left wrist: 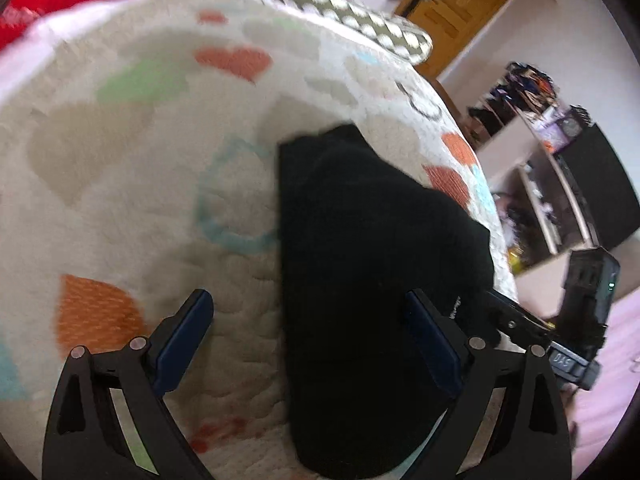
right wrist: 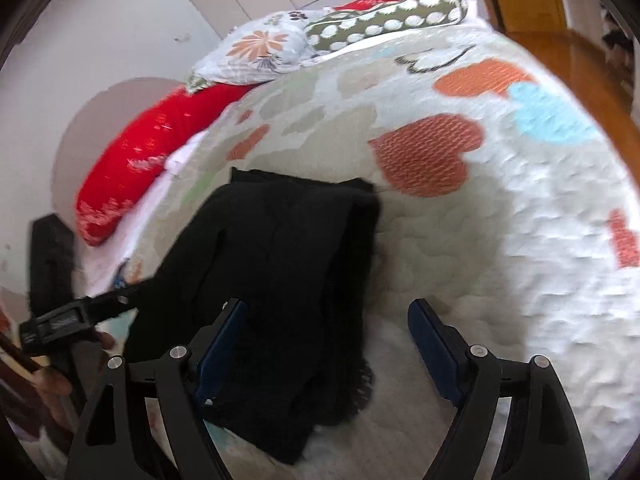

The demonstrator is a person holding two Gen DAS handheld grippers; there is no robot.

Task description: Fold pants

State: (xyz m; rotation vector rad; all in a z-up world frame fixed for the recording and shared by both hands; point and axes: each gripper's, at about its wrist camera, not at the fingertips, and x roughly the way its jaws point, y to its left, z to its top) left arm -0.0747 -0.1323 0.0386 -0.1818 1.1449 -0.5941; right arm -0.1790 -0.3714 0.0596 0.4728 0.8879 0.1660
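Observation:
Black pants (left wrist: 360, 264) lie bunched and partly folded on a white quilt with coloured hearts (left wrist: 120, 168). My left gripper (left wrist: 310, 304) is open above the quilt, its right finger over the pants' edge, holding nothing. In the right wrist view the pants (right wrist: 280, 264) lie in a folded heap on the quilt (right wrist: 500, 240). My right gripper (right wrist: 328, 320) is open and empty, its left finger over the pants, its right finger over bare quilt. The right gripper also shows in the left wrist view (left wrist: 520, 316), and the left gripper in the right wrist view (right wrist: 128, 294).
A red pillow (right wrist: 132, 160), a floral pillow (right wrist: 260, 52) and a green dotted pillow (right wrist: 384, 20) lie at the head of the bed. A wooden door (left wrist: 456, 8) and shelves with clutter (left wrist: 552, 184) stand beyond the bed's edge.

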